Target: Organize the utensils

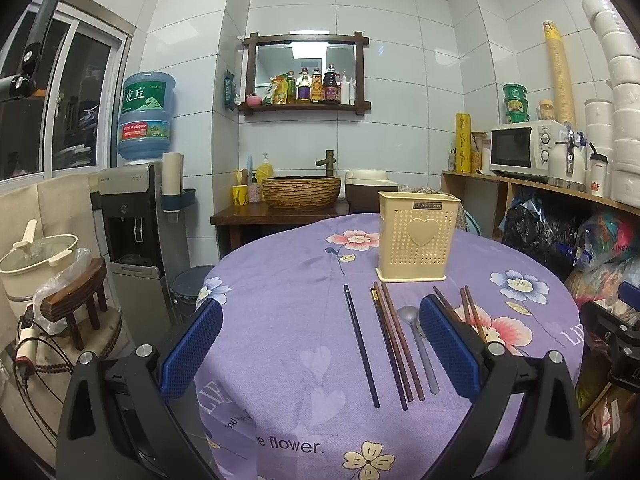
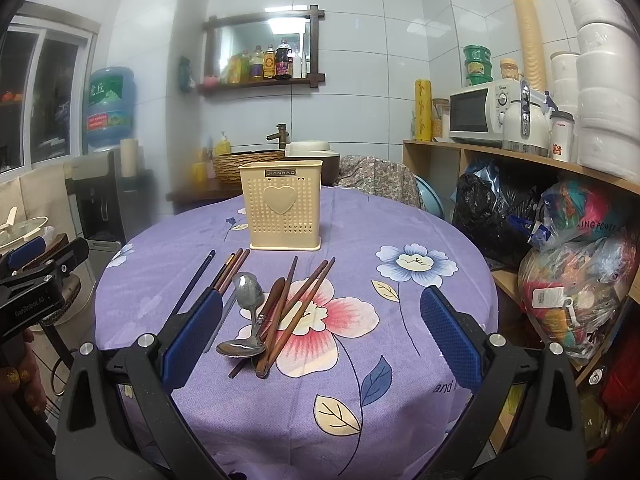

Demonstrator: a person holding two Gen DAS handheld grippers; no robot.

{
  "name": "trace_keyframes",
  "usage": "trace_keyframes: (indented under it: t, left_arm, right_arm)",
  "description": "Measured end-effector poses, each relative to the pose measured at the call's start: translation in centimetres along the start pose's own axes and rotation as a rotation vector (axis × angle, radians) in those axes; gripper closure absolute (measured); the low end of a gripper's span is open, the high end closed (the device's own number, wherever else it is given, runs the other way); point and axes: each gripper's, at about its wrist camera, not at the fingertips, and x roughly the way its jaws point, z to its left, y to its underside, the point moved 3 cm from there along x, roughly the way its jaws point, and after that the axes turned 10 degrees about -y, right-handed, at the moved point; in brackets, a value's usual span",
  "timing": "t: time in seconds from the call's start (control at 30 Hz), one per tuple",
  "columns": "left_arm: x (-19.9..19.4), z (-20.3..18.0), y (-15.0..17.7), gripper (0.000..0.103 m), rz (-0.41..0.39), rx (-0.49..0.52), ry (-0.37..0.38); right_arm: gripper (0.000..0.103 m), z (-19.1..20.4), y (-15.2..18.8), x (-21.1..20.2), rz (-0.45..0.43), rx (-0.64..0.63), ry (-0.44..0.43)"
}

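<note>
A cream perforated utensil holder (image 1: 418, 238) (image 2: 283, 205) with a heart on its front stands upright at the far side of the round table. In front of it lie a dark blue chopstick (image 1: 361, 346) (image 2: 191, 283), brown chopsticks (image 1: 396, 342) (image 2: 232, 270) and a grey spoon (image 1: 418, 342). The right wrist view shows two metal spoons (image 2: 248, 312) crossed with more brown chopsticks (image 2: 298, 306) and a wooden spoon (image 2: 271, 304). My left gripper (image 1: 320, 344) hovers open above the near utensils, holding nothing. My right gripper (image 2: 320, 328) is open too, over the crossed pile.
The purple flowered tablecloth (image 1: 288, 280) (image 2: 400, 216) covers the table. A water dispenser (image 1: 140, 220) and a stool (image 1: 78, 300) stand at left. Shelves with a microwave (image 1: 524, 148) (image 2: 480, 114) and bags (image 2: 576, 272) are on the right. A basin (image 1: 302, 192) sits behind.
</note>
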Motion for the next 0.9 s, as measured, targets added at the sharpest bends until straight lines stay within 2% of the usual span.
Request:
trace_keyframes:
  t: [0.9]
  left_arm:
    - [0.01, 0.14, 0.49, 0.005, 0.01, 0.004, -0.002]
  right_arm:
    - [0.005, -0.16, -0.09, 0.21, 0.015, 0.01, 0.003]
